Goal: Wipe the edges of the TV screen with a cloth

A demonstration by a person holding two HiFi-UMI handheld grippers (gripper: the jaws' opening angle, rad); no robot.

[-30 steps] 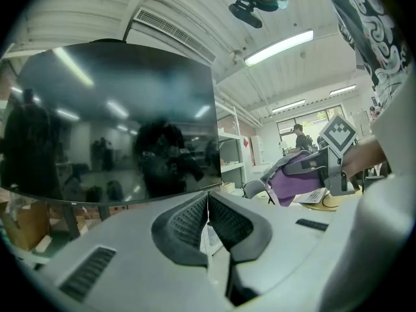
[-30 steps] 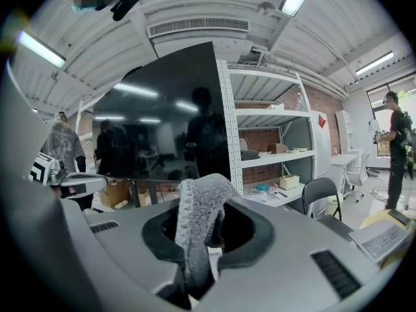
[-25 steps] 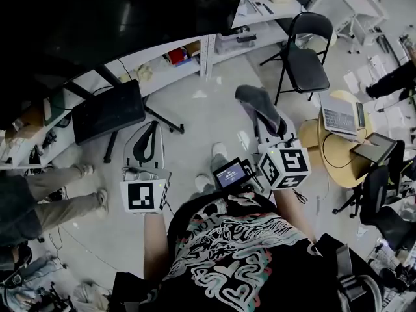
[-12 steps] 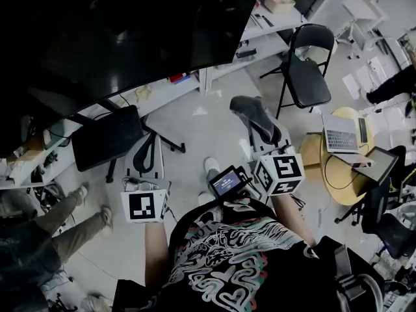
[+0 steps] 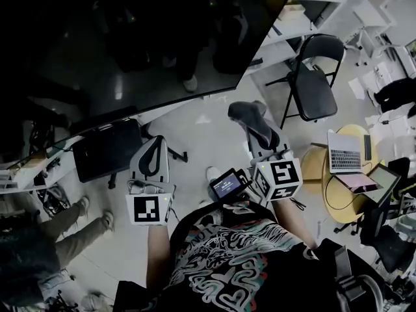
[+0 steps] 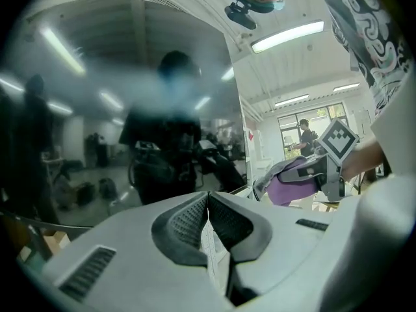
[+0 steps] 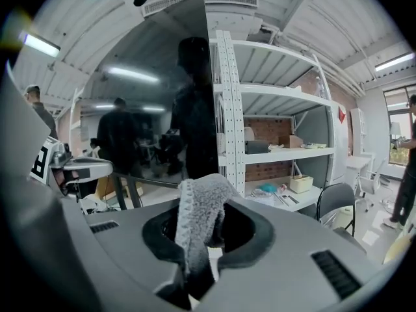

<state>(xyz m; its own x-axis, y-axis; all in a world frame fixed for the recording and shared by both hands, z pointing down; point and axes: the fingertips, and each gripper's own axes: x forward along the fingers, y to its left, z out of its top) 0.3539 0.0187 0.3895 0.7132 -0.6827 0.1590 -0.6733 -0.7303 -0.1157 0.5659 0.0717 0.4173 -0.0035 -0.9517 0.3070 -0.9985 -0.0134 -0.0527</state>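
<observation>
Cloth [image 7: 198,220] clamped in right gripper [image 7: 201,229] jaws: grey, fuzzy, a fold sticking up past the tips, the rest bunched down between the pads. Left gripper [image 6: 208,203] jaws pressed together, nothing between them. Head view: TV [image 5: 130,57] fills the frame from 9 to 12 o'clock, dark glass with reflections, lower edge running diagonally up to its right corner at about 1 o'clock. Cloth [image 5: 252,117] sits just below that corner, at 1 o'clock from frame centre, with the right gripper [image 5: 262,137] behind it. A strip of floor shows between cloth and TV edge, so it looks off the glass, though contact can't be confirmed. Right gripper view: TV's right edge stands vertical at 12 o'clock, straight above the cloth, with a shelf rack [image 7: 279,155] beside it towards 2 o'clock. Left gripper [image 5: 153,158] is at 7 o'clock from centre, pointing at the TV's lower edge, well apart from the cloth. Left gripper view shows the cloth [image 6: 292,184] at 3 o'clock, purple-tinted. Folding chair [image 5: 315,77] at 2 o'clock, laptop [image 5: 346,153] on a round table [image 5: 335,174] at 3 o'clock.
</observation>
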